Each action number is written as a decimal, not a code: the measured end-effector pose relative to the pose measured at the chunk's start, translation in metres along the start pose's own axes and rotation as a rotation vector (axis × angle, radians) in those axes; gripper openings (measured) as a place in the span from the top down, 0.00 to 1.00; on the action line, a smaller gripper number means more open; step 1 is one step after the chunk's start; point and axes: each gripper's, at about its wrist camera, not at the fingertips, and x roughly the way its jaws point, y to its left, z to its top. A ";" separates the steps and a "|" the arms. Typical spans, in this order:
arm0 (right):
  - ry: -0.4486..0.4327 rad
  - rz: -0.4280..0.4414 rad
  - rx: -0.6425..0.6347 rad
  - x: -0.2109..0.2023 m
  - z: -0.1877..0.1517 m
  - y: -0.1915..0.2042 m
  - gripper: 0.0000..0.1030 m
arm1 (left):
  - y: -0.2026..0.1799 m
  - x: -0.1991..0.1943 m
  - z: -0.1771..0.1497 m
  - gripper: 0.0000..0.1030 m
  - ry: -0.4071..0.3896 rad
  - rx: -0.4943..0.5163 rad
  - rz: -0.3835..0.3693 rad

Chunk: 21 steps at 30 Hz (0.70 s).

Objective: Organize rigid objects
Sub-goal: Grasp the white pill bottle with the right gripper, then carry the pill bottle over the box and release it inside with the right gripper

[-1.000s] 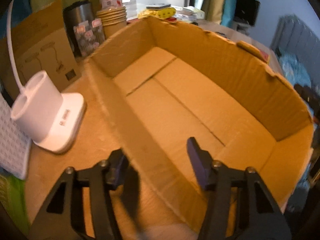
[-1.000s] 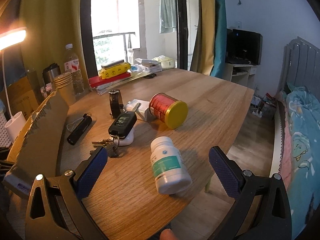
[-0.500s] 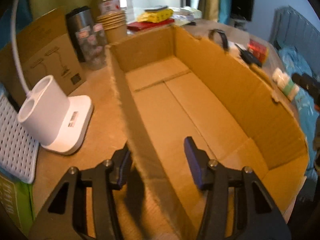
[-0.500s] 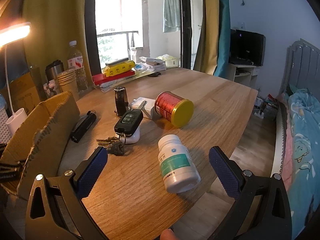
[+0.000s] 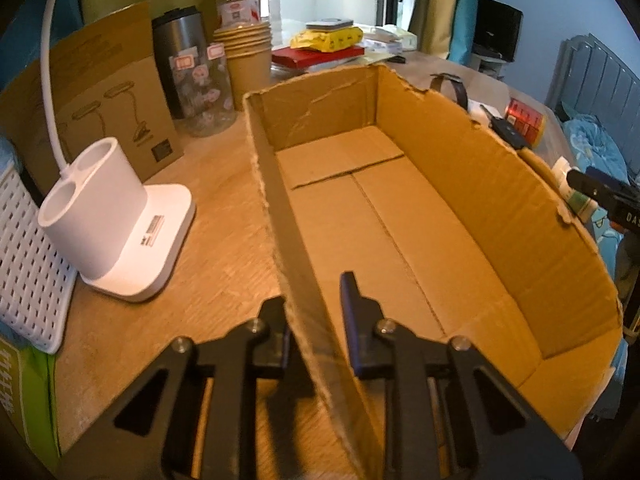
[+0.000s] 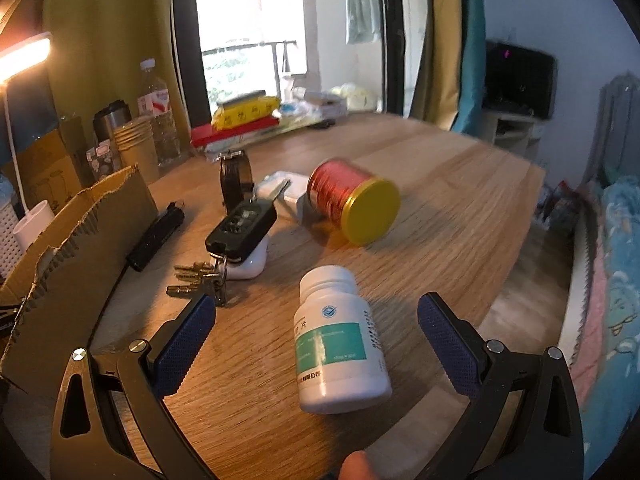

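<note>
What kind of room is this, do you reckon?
Most likely a lived-in bedroom or studio flat: a wooden table cluttered with everyday items, a bed with patterned bedding beside it, and laundry hanging past the balcony door.

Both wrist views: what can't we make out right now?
- Left view: box wall hides most table items behind it.
- Right view: bottle label print too small to read.
- Right view: box interior hidden by its wall.
- Right view: far table clutter blurred.

A lived-in bedroom at home. Beside the wooden table (image 6: 460, 200) lies a bed with a cartoon-print quilt (image 6: 616, 280), laundry (image 6: 362, 8) hangs past the balcony door, and a lit desk lamp (image 6: 24, 56) glows.
</note>
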 end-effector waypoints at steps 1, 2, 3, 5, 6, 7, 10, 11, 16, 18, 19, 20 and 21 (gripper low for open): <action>0.010 0.001 0.000 0.003 0.000 0.000 0.02 | 0.001 0.000 0.000 0.81 0.001 -0.005 0.001; 0.016 0.002 -0.002 0.005 0.000 0.000 0.02 | 0.001 0.000 -0.001 0.81 0.001 -0.007 0.002; 0.016 0.005 -0.002 0.006 -0.001 0.001 0.03 | 0.001 0.000 -0.001 0.81 0.002 -0.009 0.002; 0.024 0.017 -0.008 0.009 -0.002 0.002 0.03 | 0.002 0.001 -0.001 0.81 0.003 -0.011 0.000; 0.027 0.016 -0.015 0.010 -0.004 0.003 0.03 | 0.002 0.001 -0.001 0.81 0.003 -0.015 0.000; 0.028 0.014 -0.021 0.011 -0.005 0.004 0.03 | 0.003 0.001 -0.002 0.81 0.004 -0.019 -0.001; 0.032 0.009 -0.008 0.012 -0.007 0.002 0.25 | 0.003 0.001 -0.002 0.81 0.006 -0.028 -0.004; 0.036 -0.003 -0.007 0.013 -0.008 0.001 0.39 | 0.003 0.001 -0.002 0.81 0.006 -0.028 -0.004; 0.041 -0.017 -0.007 0.014 -0.010 0.000 0.56 | 0.002 0.002 -0.002 0.81 0.006 -0.027 -0.001; 0.033 -0.020 -0.010 0.013 -0.011 0.000 0.56 | 0.002 0.001 -0.002 0.81 0.005 -0.027 0.003; 0.030 -0.016 -0.018 0.013 -0.011 0.001 0.56 | 0.001 0.001 -0.002 0.81 0.004 -0.025 0.005; 0.029 -0.013 -0.021 0.012 -0.012 0.002 0.56 | 0.001 0.001 -0.001 0.81 0.004 -0.024 0.006; 0.028 -0.009 -0.024 0.011 -0.012 0.003 0.56 | 0.001 0.001 -0.001 0.81 0.003 -0.023 0.007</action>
